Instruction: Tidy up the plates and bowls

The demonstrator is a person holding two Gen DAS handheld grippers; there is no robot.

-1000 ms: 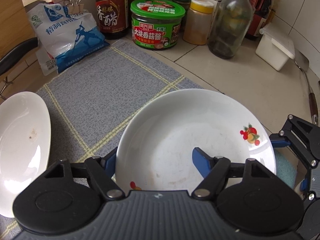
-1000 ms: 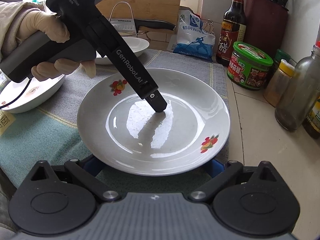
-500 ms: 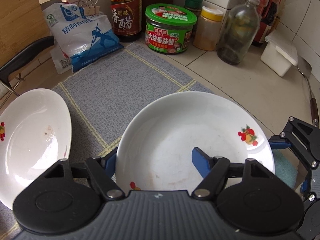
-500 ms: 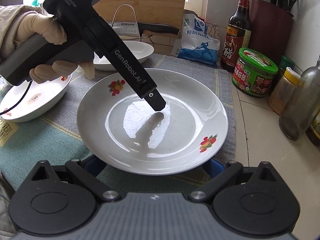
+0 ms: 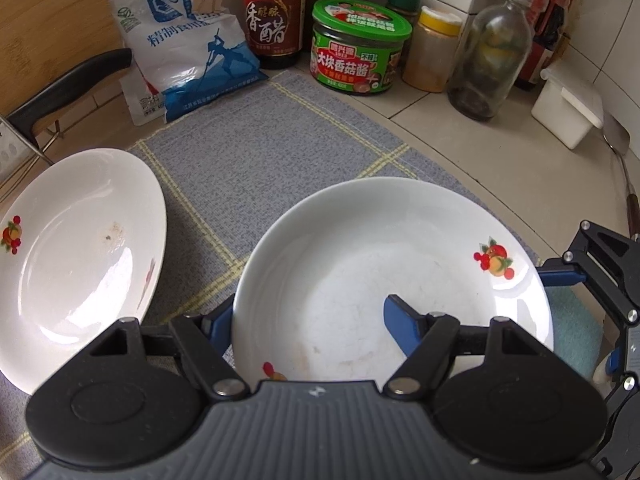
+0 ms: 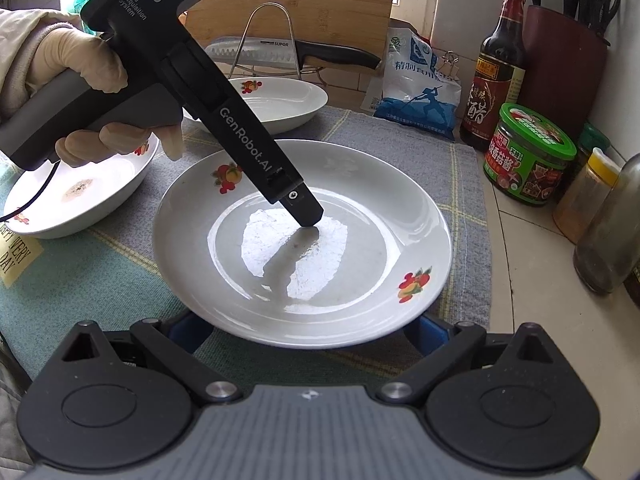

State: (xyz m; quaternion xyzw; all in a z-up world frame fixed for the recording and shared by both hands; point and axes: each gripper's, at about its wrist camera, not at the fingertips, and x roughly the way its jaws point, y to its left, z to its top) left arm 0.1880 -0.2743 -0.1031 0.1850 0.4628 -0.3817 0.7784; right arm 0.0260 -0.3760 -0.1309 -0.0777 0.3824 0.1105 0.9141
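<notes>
Your left gripper (image 5: 308, 320) fingers clamp rim of plate (image 5: 360, 264), held over grey mat (image 5: 260, 152). Right gripper (image 6: 308, 326) fingers wide open, flanking near rim, not pressing. Keep plate level; lower onto far plate (image 6: 288, 100) slowly.

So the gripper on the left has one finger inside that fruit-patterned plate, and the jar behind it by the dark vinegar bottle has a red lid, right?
Nearly. The jar's lid is green, not red, as the left wrist view shows. The rest holds: the left gripper has one blue finger inside the fruit-patterned plate and the other outside its rim, and the jar stands beside the dark vinegar bottle.
</notes>
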